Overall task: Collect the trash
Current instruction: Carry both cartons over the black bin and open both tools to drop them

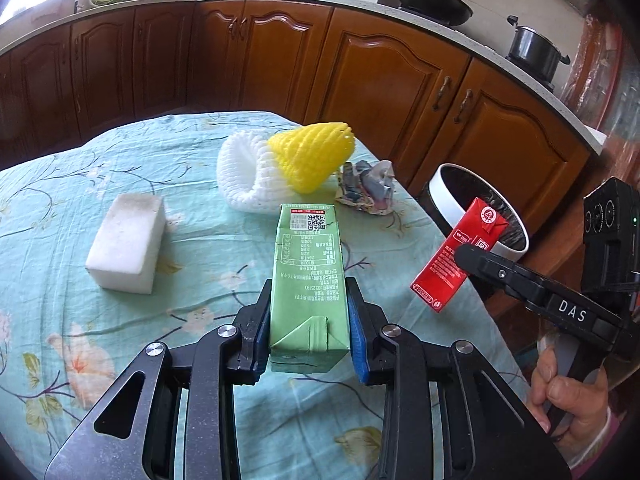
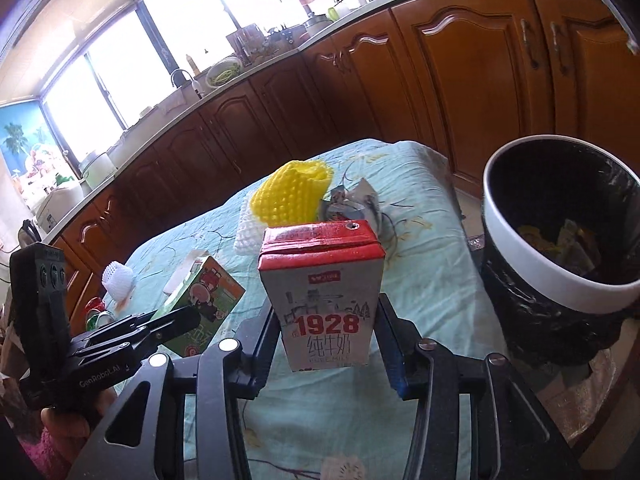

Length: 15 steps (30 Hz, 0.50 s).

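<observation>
Left wrist view: our left gripper (image 1: 308, 320) clamps the green carton (image 1: 306, 276) above the floral tablecloth (image 1: 60, 208). Our right gripper (image 2: 326, 344) grips the red milk carton (image 2: 324, 292), raised beside the bin (image 2: 560, 292), with foam nets (image 1: 308, 156) behind.

My left black two-finger gripper (image 1: 308, 320) clamps its blue pads on a green carton (image 1: 306, 276); my right black gripper (image 2: 326, 332) pinches a red-topped milk carton (image 2: 322, 292), both pointing downward
</observation>
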Available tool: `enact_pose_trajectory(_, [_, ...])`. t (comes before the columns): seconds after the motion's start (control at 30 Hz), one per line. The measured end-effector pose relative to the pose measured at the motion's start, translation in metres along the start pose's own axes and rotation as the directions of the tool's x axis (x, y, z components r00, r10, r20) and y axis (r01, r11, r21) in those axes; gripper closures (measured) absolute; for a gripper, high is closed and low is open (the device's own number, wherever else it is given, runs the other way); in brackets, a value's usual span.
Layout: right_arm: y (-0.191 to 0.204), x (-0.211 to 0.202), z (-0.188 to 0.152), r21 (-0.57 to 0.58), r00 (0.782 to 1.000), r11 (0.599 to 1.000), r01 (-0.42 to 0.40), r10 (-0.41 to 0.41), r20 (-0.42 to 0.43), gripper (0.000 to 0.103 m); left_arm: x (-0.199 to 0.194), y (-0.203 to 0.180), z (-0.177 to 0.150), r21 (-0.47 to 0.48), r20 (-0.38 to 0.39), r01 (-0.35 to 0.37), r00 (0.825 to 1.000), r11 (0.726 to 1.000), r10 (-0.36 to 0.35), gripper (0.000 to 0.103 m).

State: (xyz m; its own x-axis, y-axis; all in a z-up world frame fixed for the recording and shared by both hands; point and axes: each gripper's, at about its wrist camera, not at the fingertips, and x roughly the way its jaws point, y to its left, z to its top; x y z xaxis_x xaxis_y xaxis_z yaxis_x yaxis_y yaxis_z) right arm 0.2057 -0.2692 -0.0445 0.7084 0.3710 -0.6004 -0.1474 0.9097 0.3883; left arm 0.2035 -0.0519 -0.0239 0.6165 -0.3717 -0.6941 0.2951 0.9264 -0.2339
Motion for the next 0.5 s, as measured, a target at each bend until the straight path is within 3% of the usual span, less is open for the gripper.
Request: enact_pose_trajectory(0.5, [-0.051, -0.053, -0.004, 0.086, 0.995, 0.994, 0.068, -0.074, 0.069, 0.056, 0.017, -0.07, 0.016, 0.111, -0.013, 0.073, 0.997, 0.991, -0.072, 0.073])
